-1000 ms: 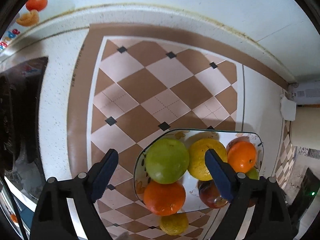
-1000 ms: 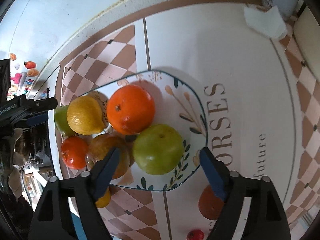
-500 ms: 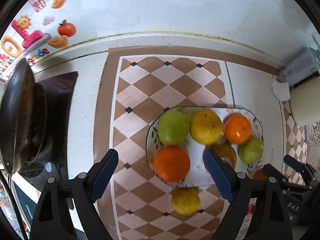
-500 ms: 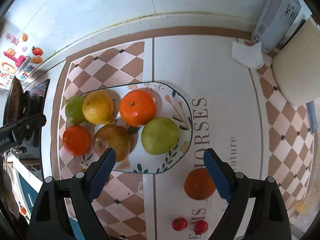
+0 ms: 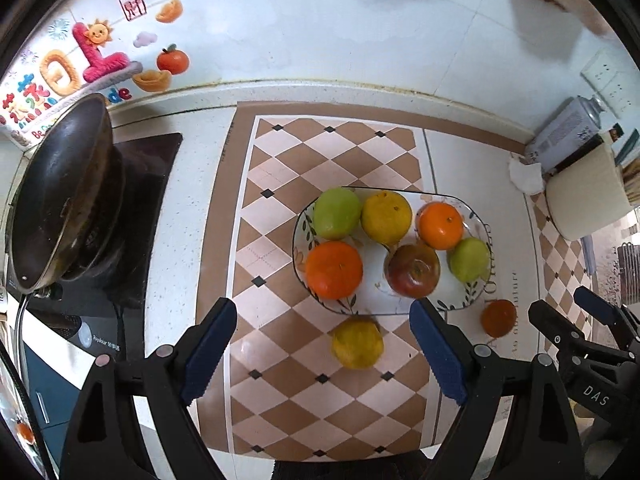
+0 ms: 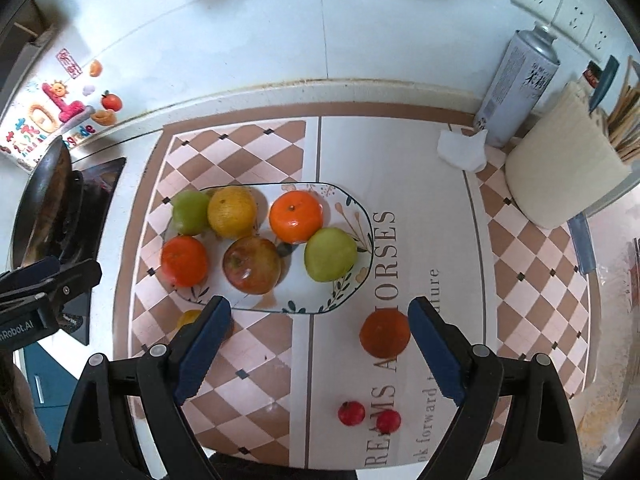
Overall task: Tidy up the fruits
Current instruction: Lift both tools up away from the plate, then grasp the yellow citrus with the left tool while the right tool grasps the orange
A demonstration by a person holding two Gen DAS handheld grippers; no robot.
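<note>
Left wrist view: left gripper (image 5: 322,354) high over the tabletop (image 5: 188,200), jaws wide, nothing between the pads. Below, oval plate (image 5: 478,226) on the checkered mat (image 5: 340,152), loaded with six fruits: green apple (image 5: 336,213) and yellow citrus (image 5: 386,217) at the far side, orange (image 5: 440,226) and a second green apple (image 5: 469,260) toward the right end, a large orange (image 5: 334,270) and a red apple (image 5: 414,269) at the near side. Off the plate, just beside its near rim: a yellow fruit (image 5: 357,343) on the mat, a small dark orange (image 5: 498,317) further right. Black wok (image 5: 60,196) on a stove at far left; spray can (image 5: 568,132) and crumpled tissue (image 5: 526,176) at far right.

Right wrist view: right gripper (image 6: 318,354) likewise pointing down, jaws spread wide and empty. Same plate (image 6: 360,208) ahead, dark orange (image 6: 385,333) loose on the lettered mat just inside the right pad, two small red fruits (image 6: 351,413) nearer the camera, touching or nearly so. Yellow fruit (image 6: 187,318) partly hidden behind the left pad. Other gripper's black body at the left edge.
</note>
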